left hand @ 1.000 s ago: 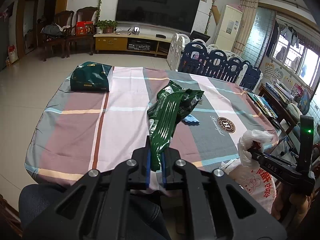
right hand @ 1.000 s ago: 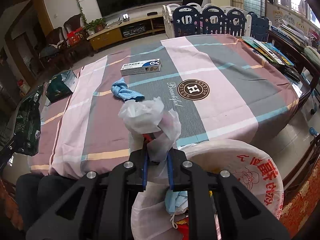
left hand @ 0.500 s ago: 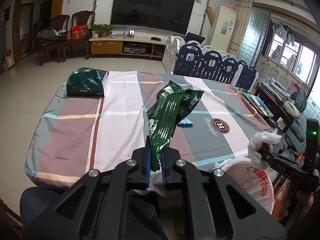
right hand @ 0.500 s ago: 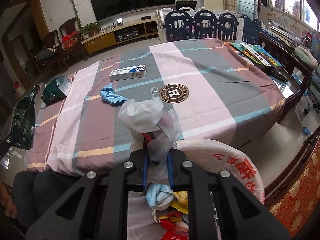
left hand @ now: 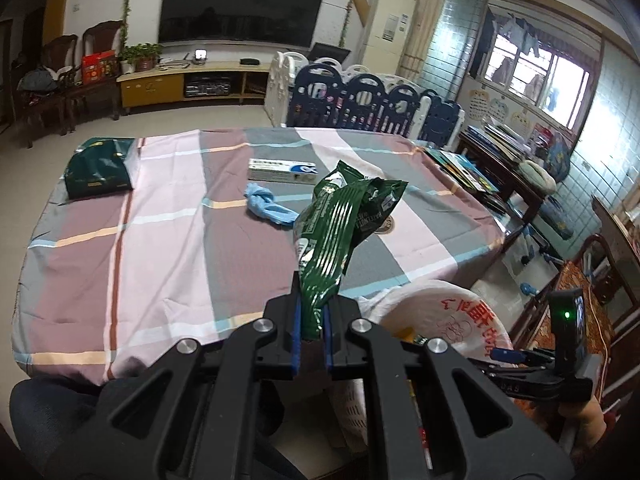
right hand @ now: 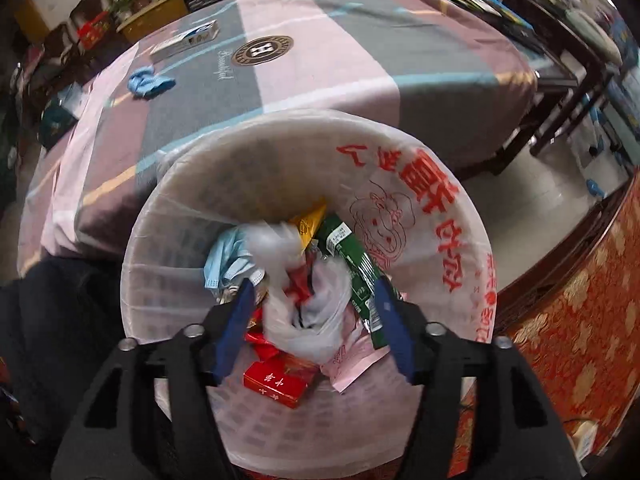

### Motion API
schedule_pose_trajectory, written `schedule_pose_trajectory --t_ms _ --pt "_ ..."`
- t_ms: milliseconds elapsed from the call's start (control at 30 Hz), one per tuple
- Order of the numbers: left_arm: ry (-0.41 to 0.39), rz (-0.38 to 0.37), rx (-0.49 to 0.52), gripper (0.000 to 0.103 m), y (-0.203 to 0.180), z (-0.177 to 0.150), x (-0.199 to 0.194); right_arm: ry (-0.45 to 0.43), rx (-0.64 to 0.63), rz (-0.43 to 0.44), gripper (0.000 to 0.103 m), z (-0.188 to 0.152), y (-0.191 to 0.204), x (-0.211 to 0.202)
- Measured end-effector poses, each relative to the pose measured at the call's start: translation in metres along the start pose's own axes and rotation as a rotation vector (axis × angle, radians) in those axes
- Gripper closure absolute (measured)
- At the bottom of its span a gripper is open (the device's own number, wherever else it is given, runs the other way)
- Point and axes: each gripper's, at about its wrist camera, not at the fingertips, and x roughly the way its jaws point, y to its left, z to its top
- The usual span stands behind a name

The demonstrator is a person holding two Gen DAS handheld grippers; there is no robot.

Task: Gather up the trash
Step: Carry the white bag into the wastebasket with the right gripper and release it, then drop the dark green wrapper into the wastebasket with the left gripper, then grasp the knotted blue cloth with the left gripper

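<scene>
Through my left wrist camera, my left gripper (left hand: 311, 322) has its blue-padded jaws clamped on the lower end of a crumpled green foil wrapper (left hand: 340, 232), glossy and ridged with white stripes, which stands up and leans to the right above the near edge of the table (left hand: 168, 248). The table wears a soft cloth in broad pink, mauve and grey blocks crossed by thin pale blue and peach lines. On it lie a knotted blue cloth (left hand: 266, 208) past the middle, a long white and blue carton (left hand: 282, 170) just beyond that, and a flat dark green packet (left hand: 100, 168) at the far left corner. Low on the right sits the bin (left hand: 440, 320), lined with a thin translucent white bag printed in red, and beyond it my right gripper's black body shows with a green light, held by a hand. Through my right wrist camera, my right gripper (right hand: 316, 320) points down into that bin (right hand: 400, 148); its jaws have just been opening and now stand wide apart, the pads pressing on nothing. Between them, blurred, is the crinkled white plastic bag (right hand: 308, 304), resting loose in the round mouth on top of the other rubbish: a pale blue face mask (right hand: 228, 260), a red cigarette box (right hand: 276, 384), a green wrapper (right hand: 352, 264) and a yellow scrap (right hand: 310, 220). The bin's wall shows a lattice pattern through the liner.
</scene>
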Motion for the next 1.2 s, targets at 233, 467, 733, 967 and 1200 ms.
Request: schedule_pose_trajectory --t_ms 233,467,733,967,1200 --pt "0.138 -0.163 0.302 0.093 -0.079 -0.024 0.03 -0.195 0.23 0.037 0.024 0.014 -0.05 -0.051" --pt "0.176 -0.147 0.499 0.025 -0.124 -0.055 0.039 -0.218 0.326 0.031 0.023 0.013 -0.079 -0.058" --pt "0.117 -0.016 0.281 0.017 -0.075 -0.026 0.028 -0.185 0.305 0.049 0.023 0.01 -0.065 -0.043" --pt "0.09 0.051 0.176 0.015 -0.046 -0.012 0.025 -0.187 0.244 0.031 0.023 0.013 -0.046 -0.039" --pt "0.096 0.116 0.124 0.015 -0.025 -0.01 0.036 -0.17 0.221 0.028 0.023 0.016 -0.033 -0.03"
